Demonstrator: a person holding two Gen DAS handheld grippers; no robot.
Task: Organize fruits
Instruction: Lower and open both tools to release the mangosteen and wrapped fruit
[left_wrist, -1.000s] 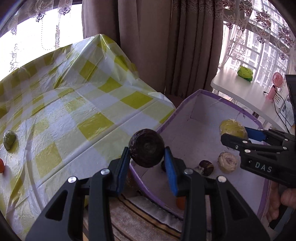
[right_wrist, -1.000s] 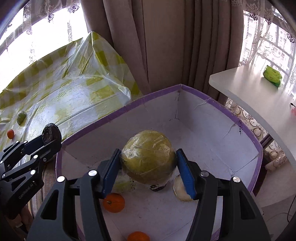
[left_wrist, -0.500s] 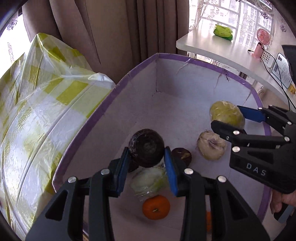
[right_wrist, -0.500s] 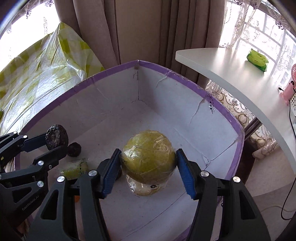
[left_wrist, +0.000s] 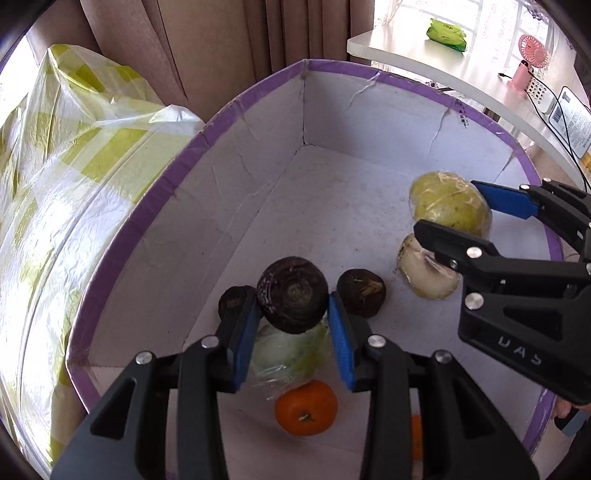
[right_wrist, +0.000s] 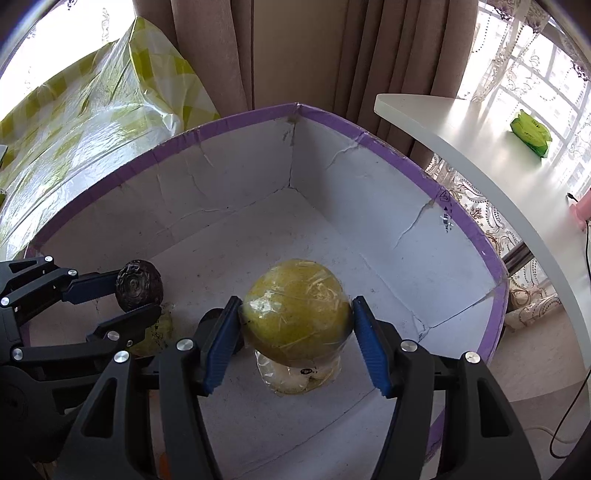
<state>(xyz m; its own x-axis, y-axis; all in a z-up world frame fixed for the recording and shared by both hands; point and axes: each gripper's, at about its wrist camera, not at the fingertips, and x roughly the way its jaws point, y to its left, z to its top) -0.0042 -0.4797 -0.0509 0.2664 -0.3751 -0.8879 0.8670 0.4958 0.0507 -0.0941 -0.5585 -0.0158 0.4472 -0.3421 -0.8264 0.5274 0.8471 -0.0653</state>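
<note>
My left gripper (left_wrist: 291, 299) is shut on a dark purple-brown round fruit (left_wrist: 292, 293) and holds it inside the purple-rimmed white box (left_wrist: 236, 192). My right gripper (right_wrist: 295, 314) is shut on a large yellow-green wrapped fruit (right_wrist: 295, 310), also inside the box (right_wrist: 351, 192), to the right of the left one. On the box floor lie two dark fruits (left_wrist: 361, 292), a pale wrapped fruit (left_wrist: 424, 273), a green wrapped one (left_wrist: 291, 354) and an orange (left_wrist: 306, 411). The left gripper shows in the right wrist view (right_wrist: 138, 295).
A table with a yellow checked plastic cover (left_wrist: 55, 192) stands left of the box. Brown curtains (right_wrist: 295, 51) hang behind. A white desk (right_wrist: 480, 155) at the right carries a green pack (right_wrist: 530, 133), and a pink fan (left_wrist: 528, 61).
Both grippers have moved forward and down into the box with their fruits still held. The checked table has slid away to the left.
</note>
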